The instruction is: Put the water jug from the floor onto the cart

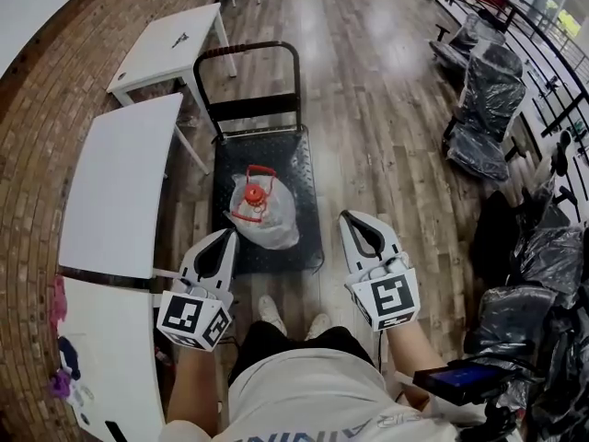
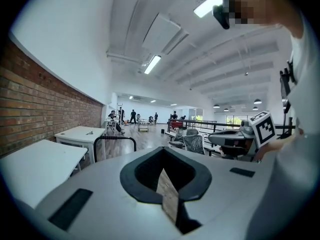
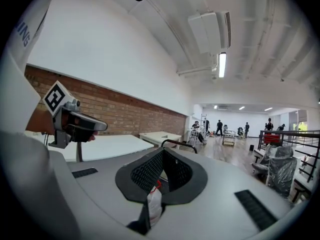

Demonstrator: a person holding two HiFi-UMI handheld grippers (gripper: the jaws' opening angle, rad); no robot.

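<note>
The water jug, clear with a red cap and handle, lies on the dark deck of the cart, in a thin plastic wrap. The cart's black push handle stands at its far end. Both grippers are drawn back near my body, short of the cart's near edge. My left gripper is shut and empty, and so is my right gripper. In the right gripper view a strip of the jug shows through the slit between the jaws. The left gripper view shows its jaws together, floor beyond.
White tables stand along the brick wall at the left, another farther on. Plastic-wrapped chairs and a black railing line the right. My feet stand just behind the cart. Wooden floor stretches ahead, with people far off.
</note>
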